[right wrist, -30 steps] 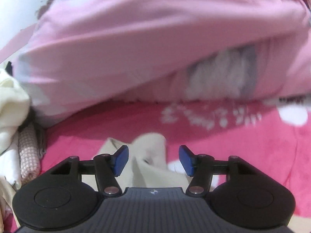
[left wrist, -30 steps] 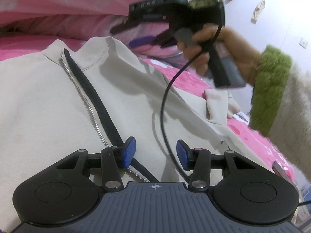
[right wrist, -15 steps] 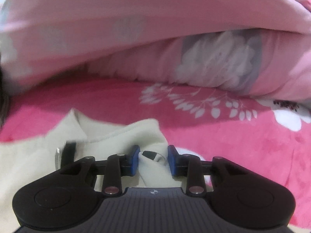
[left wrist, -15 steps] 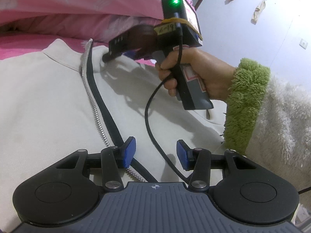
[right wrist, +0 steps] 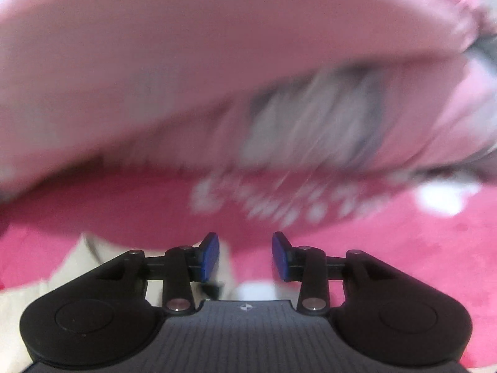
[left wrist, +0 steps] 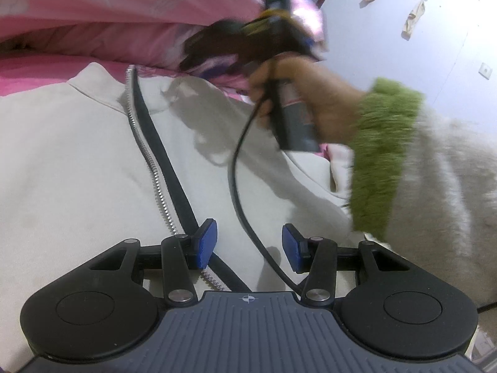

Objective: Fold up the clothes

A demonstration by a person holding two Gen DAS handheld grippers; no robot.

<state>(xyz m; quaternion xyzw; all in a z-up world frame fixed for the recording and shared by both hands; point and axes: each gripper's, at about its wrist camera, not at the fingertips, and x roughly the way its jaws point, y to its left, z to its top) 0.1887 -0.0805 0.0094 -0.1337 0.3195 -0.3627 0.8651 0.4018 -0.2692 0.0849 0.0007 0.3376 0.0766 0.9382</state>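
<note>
A cream zip-up jacket [left wrist: 77, 161] lies spread flat on the bed, collar [left wrist: 102, 77] at the far end. Its metal zipper [left wrist: 155, 180] runs down toward me. My left gripper [left wrist: 248, 247] hovers open just above the jacket's front, with nothing between its blue pads. In the left wrist view a hand [left wrist: 326, 105] holds my right gripper [left wrist: 198, 62], blurred, raised beyond the collar's right side. In the right wrist view the right gripper [right wrist: 245, 255] is open with only pink sheet between its pads. A bit of the cream collar [right wrist: 80, 261] shows low on the left.
A pink duvet [right wrist: 186, 62] is heaped along the far side of the bed, right behind the collar. The bed sheet [right wrist: 403, 248] is hot pink with white flowers. A black cable [left wrist: 236, 168] hangs from the right gripper across the jacket. A fuzzy green cuff [left wrist: 385, 155] fills the right.
The right gripper, which was closing on the collar half a second ago, has opened and lifted off it toward the duvet. The left gripper has stayed where it was.
</note>
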